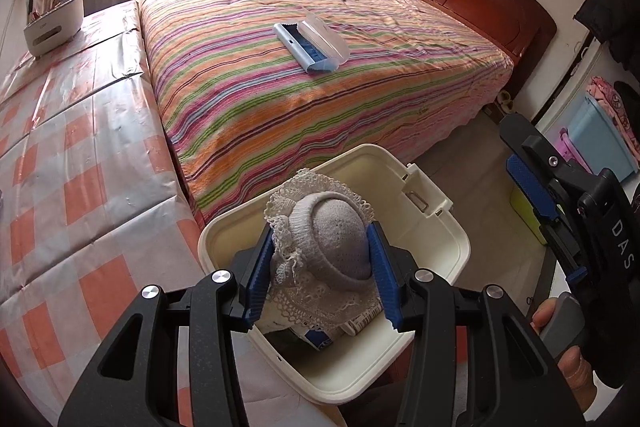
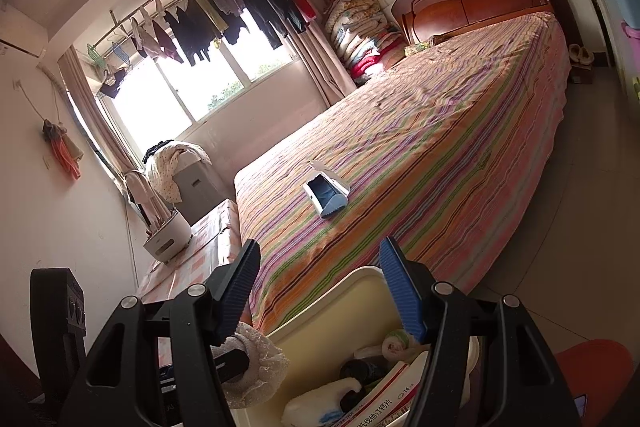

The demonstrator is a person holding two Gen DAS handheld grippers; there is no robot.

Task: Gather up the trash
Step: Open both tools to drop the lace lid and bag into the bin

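Observation:
My left gripper is shut on a rolled grey sock with white lace trim, held just over a cream plastic bin. In the right wrist view the same lace bundle shows at lower left, beside the bin. Inside the bin lie a printed medicine box, a crumpled tissue and a dark bottle. My right gripper stands open above the bin with nothing between its fingers. It also appears at the right edge as the right gripper, held by a hand.
A bed with a striped cover lies just beyond the bin, with a blue and white case on it. A checked tabletop on the left carries a white appliance. Blue storage boxes stand on the right.

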